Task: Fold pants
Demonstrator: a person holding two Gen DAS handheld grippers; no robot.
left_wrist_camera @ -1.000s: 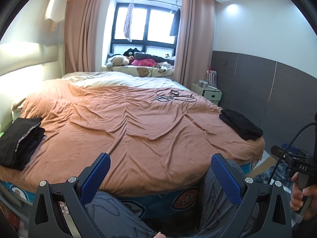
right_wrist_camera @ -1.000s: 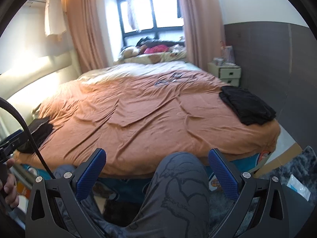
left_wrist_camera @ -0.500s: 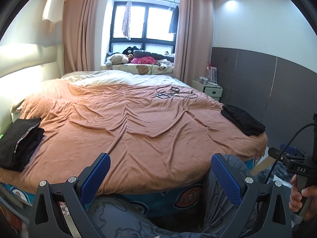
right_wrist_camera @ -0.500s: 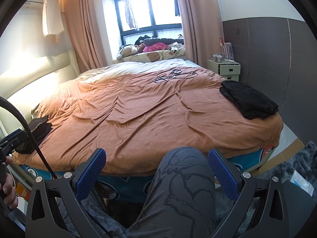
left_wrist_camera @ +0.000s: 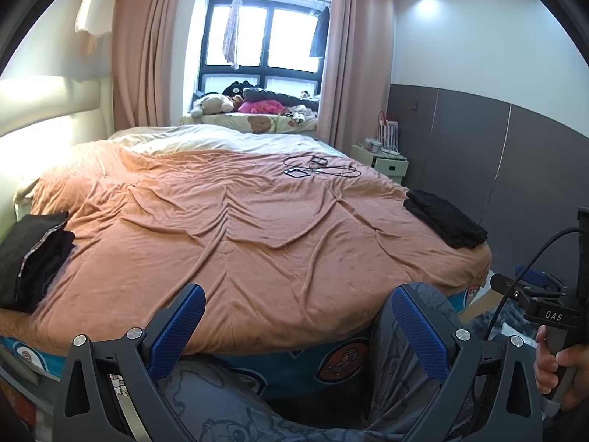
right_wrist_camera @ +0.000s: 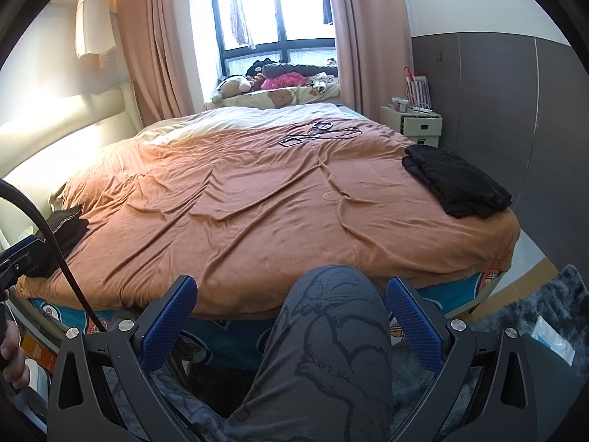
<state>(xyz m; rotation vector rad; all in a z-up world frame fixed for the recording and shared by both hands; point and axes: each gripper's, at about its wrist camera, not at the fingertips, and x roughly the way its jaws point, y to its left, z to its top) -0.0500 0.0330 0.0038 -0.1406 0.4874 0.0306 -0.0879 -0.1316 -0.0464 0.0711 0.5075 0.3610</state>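
Viewpoint raised over the last second, bed (left_wrist_camera: 257, 243) now lower in frame; left fingers (left_wrist_camera: 416, 328) and right fingers (right_wrist_camera: 412, 324) spread, grasping nothing; black pants (right_wrist_camera: 456, 180) untouched at bed's right edge.

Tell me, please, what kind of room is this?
Most likely a home bedroom: a wide bed under an orange-brown blanket fills it, a small nightstand stands by the wall, and soft toys lie on the window ledge between long curtains.
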